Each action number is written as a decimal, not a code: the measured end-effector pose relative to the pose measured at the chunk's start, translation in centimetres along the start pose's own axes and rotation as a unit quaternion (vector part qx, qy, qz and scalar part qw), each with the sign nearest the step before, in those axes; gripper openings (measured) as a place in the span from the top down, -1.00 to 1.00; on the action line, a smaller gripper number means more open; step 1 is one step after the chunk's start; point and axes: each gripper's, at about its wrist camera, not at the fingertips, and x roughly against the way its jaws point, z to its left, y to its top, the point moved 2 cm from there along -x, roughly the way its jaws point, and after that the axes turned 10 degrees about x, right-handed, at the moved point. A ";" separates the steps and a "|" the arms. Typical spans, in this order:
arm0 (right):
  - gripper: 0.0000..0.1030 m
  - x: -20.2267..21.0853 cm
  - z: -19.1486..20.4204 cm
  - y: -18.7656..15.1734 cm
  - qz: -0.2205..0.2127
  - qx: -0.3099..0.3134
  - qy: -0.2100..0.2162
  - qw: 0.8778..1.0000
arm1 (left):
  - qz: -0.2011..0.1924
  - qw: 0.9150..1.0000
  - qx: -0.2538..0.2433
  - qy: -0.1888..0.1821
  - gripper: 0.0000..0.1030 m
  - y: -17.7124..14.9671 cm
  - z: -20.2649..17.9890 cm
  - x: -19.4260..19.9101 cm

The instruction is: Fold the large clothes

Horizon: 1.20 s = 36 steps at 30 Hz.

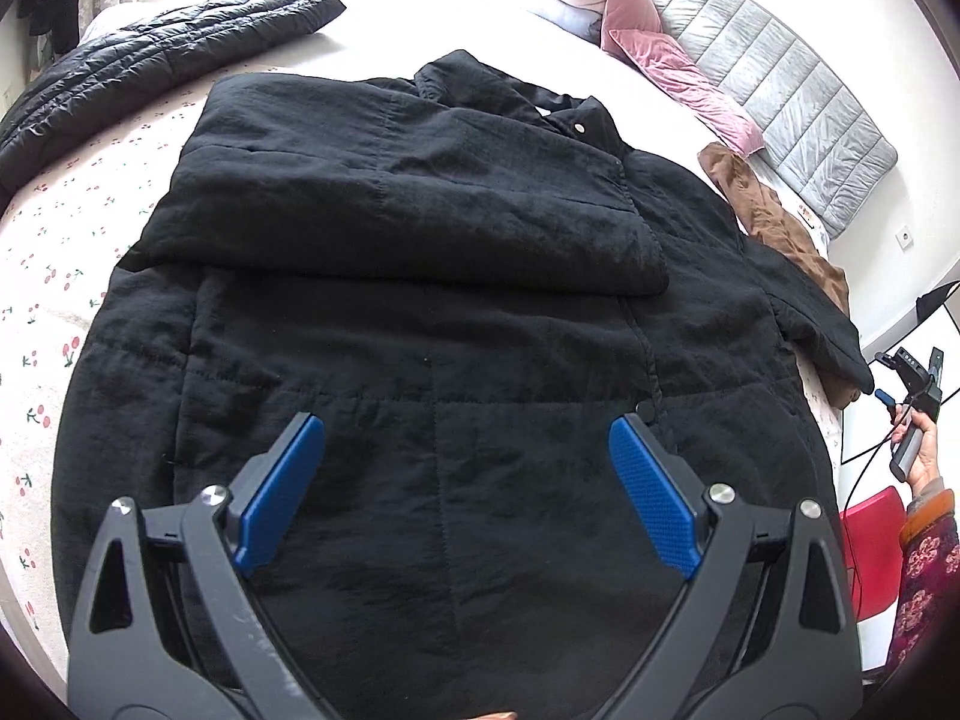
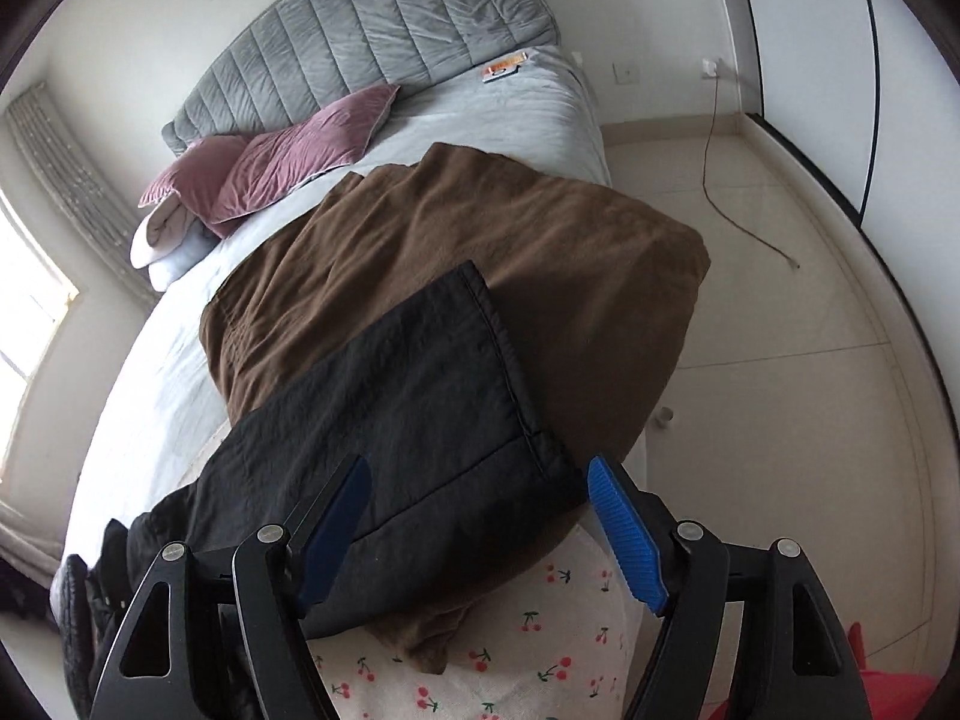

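Observation:
A large black padded jacket [image 1: 420, 276] lies spread on the bed, one sleeve folded across its chest. My left gripper [image 1: 468, 438] hovers open above the jacket's lower body and holds nothing. The jacket's other sleeve [image 2: 432, 396] lies out to the side over a brown garment [image 2: 540, 252]. My right gripper [image 2: 480, 480] is open over this sleeve near its cuff; the left finger sits above the fabric, the right finger [image 2: 624, 528] beside the sleeve's edge. The right gripper also shows in the left wrist view [image 1: 912, 378], held in a hand at the bed's right side.
A cherry-print sheet [image 1: 78, 228] covers the bed. A black quilted coat [image 1: 156, 48] lies at the far left. Pink pillows [image 2: 276, 162] and a grey headboard [image 2: 372, 30] are at the bed's head. A red object [image 1: 870, 546] stands by the bed. A cable [image 2: 720, 180] lies on the tiled floor.

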 end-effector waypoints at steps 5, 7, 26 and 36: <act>0.07 -1.4 -0.2 -0.9 0.006 -0.006 -0.036 0.999 | 0.010 1.000 -0.012 0.012 -0.86 -0.5 -0.3 -0.7; 0.50 -1.2 0.1 -0.8 0.000 -0.007 -0.045 0.999 | 0.011 1.000 -0.015 0.008 -0.86 -0.7 -0.5 -0.6; 0.79 11.1 28.8 -0.5 -0.144 0.180 0.100 0.968 | -0.017 0.998 0.038 -0.047 -0.86 0.7 0.8 1.9; 0.79 11.7 48.2 -9.8 -0.084 0.292 0.233 0.924 | -0.030 0.997 0.052 -0.051 -0.86 1.5 1.8 3.1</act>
